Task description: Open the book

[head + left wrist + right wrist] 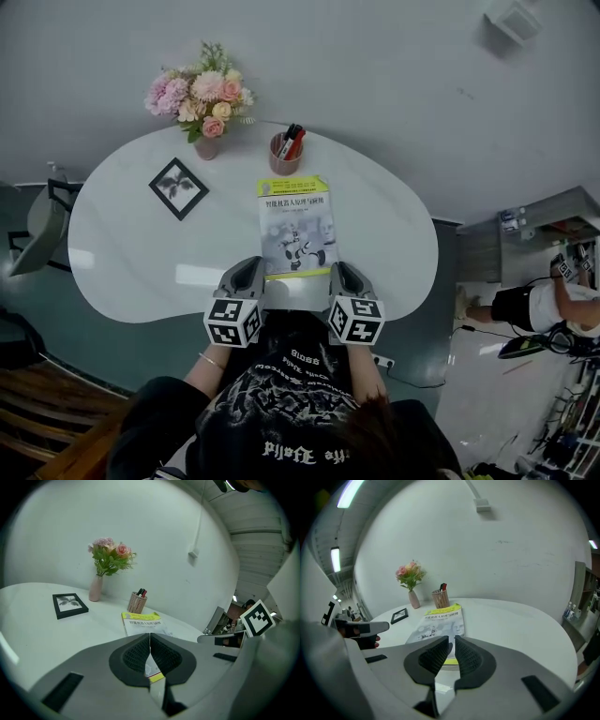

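Left hand-held gripper (pixel 150 637) closed | right hand-held gripper (pixel 452 641) slightly apart, empty | cup (pixel 285 156): pens (pixel 292 139)

The left gripper (pixel 250 267) and the right gripper (pixel 341 270) are smooth grey shells with rounded tips; the inner faces of the jaws carry black, finely ribbed pads (pixel 433 656); just behind the jaws each bears a cube (pixel 232 322) of black-and-white square markers; further back, the person wears a black shirt (pixel 281 398) printed with white lettering and a pale graphic; a thin bracelet (pixel 213 361) circles the left wrist.
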Motion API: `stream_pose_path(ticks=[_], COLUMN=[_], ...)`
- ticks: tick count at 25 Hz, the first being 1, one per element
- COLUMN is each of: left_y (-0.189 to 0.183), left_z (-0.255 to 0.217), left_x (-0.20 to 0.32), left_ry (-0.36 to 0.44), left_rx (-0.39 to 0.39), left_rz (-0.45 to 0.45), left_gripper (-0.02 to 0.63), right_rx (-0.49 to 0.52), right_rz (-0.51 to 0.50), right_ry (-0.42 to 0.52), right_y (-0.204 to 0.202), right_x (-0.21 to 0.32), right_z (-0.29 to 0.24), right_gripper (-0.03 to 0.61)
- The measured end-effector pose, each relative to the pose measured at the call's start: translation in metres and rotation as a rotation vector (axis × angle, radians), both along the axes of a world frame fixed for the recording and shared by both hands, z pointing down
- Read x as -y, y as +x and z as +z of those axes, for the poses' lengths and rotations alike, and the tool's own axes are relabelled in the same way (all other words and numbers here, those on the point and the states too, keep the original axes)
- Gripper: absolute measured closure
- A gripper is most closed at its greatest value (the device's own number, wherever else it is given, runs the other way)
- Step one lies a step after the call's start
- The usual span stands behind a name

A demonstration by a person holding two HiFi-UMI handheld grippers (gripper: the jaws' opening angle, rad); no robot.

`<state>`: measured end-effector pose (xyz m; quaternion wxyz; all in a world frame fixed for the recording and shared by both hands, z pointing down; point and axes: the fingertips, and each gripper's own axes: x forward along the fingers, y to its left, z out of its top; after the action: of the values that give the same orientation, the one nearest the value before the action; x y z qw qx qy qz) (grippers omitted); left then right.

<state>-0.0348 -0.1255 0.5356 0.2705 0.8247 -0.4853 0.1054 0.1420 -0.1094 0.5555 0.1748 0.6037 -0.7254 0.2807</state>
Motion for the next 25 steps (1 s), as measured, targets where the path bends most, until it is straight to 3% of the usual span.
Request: stream_pose_path(ticks=[12,25], left_y=[0.000,-0.007], left_z=[0.002,0.008], left_x=[0.005,0.006], left_ry=[-0.021,-0.027], left_rx=[0.022,0.047], left_rz=[-0.030,-0.075], left_gripper=[0.591,0.590], right_rx=[0.044,0.040], right_rz=[-0.006,0.025], right_ry=[-0.132,-0.262], right_y=[0.005,0.012], right_x=[0.006,0.013], right_z=[0.020,0.050], right_gripper=[0.430,0.440])
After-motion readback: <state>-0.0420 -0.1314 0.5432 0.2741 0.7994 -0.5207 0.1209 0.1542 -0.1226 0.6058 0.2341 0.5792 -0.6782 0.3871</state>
